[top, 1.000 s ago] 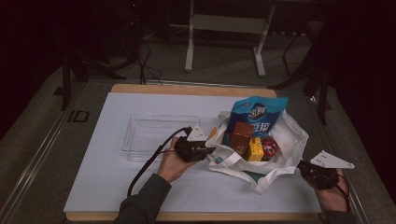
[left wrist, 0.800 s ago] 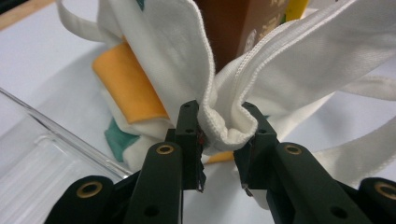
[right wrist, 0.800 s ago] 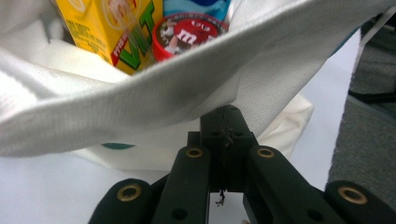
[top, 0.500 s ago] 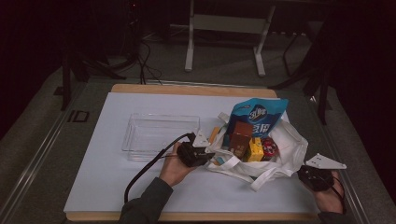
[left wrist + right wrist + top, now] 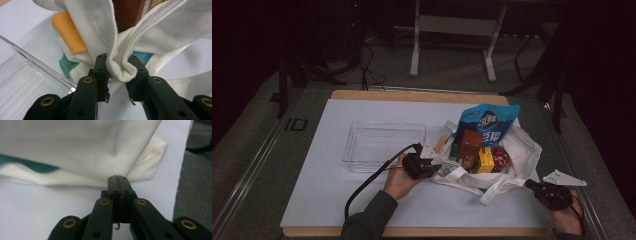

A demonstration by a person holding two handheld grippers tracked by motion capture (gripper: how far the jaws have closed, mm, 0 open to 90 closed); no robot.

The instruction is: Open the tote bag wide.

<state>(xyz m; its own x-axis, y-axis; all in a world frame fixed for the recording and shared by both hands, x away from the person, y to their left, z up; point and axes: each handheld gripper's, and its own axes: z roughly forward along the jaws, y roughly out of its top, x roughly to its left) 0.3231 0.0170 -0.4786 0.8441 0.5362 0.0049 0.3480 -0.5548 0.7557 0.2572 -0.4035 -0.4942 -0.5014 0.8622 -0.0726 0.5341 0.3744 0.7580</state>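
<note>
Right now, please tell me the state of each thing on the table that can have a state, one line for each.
White tote bag: open, lying on the table, full of packages.
Blue snack bag: upright, sticking out of the tote.
Clear plastic tray: empty, beside the tote.
Left gripper: shut on a fold of the tote's rim.
Right gripper: shut, holding nothing, at the tote's near corner.
</note>
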